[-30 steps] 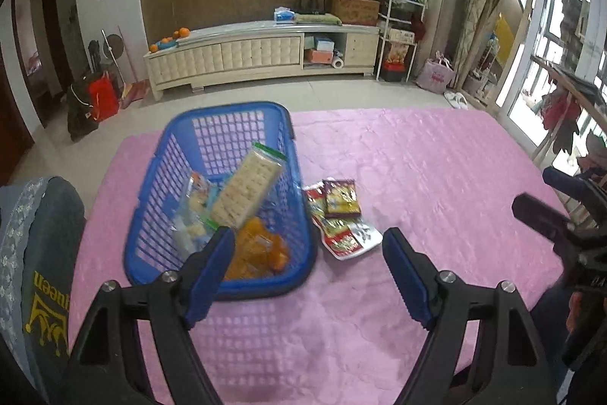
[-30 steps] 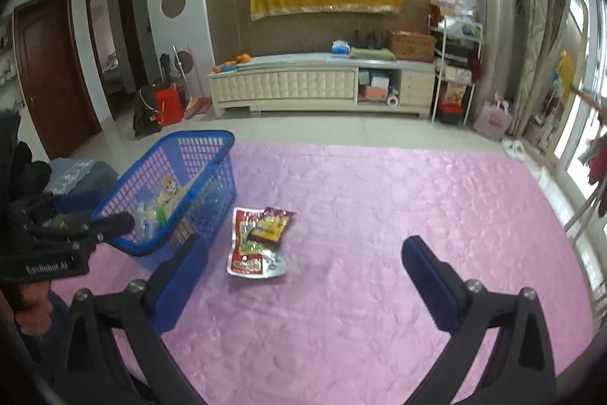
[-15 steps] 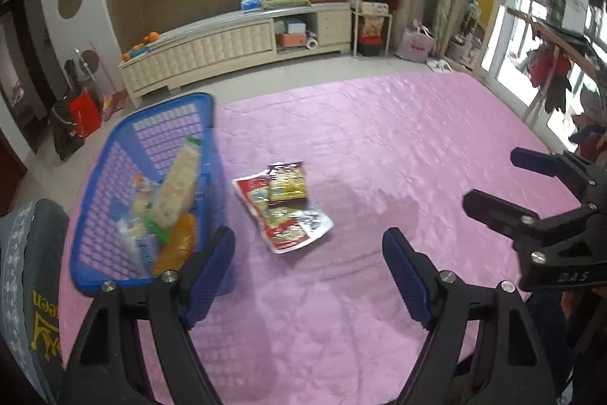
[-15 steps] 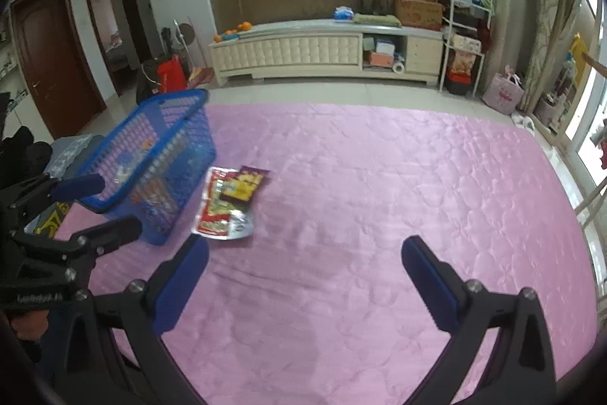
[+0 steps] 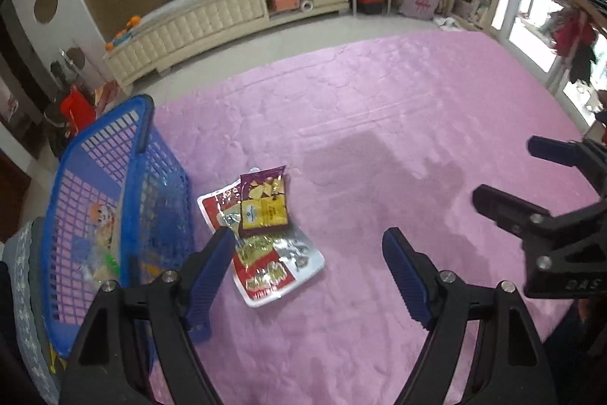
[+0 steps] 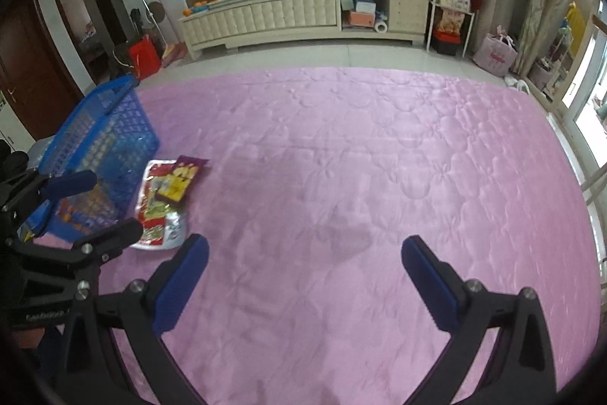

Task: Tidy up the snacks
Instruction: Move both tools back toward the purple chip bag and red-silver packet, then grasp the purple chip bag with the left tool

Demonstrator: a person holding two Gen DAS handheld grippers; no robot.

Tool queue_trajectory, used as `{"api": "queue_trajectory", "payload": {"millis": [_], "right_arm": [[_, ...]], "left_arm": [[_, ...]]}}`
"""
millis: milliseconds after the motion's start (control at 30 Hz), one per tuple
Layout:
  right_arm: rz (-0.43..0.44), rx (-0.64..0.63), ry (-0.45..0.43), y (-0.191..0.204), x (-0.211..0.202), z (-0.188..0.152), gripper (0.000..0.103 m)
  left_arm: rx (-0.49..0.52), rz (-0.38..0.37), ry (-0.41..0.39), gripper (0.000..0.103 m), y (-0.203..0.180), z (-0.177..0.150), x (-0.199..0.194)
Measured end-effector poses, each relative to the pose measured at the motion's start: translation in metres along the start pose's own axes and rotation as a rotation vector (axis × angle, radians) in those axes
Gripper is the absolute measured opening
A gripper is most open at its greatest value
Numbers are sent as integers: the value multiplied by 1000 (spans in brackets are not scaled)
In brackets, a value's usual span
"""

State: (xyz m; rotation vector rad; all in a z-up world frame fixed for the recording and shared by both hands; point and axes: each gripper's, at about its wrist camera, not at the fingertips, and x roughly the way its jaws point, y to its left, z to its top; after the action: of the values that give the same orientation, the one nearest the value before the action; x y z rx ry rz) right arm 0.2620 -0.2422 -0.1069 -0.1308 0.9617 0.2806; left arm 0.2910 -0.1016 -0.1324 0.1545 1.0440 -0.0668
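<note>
A blue plastic basket (image 5: pixel 136 147) holding several snack packs stands at the left of the pink quilted table; it also shows in the right wrist view (image 6: pixel 106 124). Beside it lie a red and silver snack pouch (image 5: pixel 280 264) with a small purple and yellow packet (image 5: pixel 263 202) on top; both show in the right wrist view, pouch (image 6: pixel 157 215) and packet (image 6: pixel 182 181). My left gripper (image 5: pixel 307 245) is open and empty, just above the pouch. My right gripper (image 6: pixel 303 253) is open and empty over bare cloth, right of the snacks.
The pink cloth (image 6: pixel 379 158) covers the whole table, with its far edge toward the room. A grey cushioned chair (image 5: pixel 22 291) sits at the left edge beside the basket. A cream TV cabinet (image 6: pixel 296 10) stands across the floor.
My left gripper swung right, off the basket and over to the loose pouch and packet. My right gripper shifted slightly, so the basket and snacks slid left in its view. Both stayed open.
</note>
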Motion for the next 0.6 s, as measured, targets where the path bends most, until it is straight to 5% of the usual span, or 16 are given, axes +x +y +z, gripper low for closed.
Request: {"api": "queue_trajectory", "payload": {"millis": [600], "right_arm": [[61, 34, 172, -14, 91, 34, 103]], "left_arm": [[-13, 16, 216, 79, 28, 43, 100]]}}
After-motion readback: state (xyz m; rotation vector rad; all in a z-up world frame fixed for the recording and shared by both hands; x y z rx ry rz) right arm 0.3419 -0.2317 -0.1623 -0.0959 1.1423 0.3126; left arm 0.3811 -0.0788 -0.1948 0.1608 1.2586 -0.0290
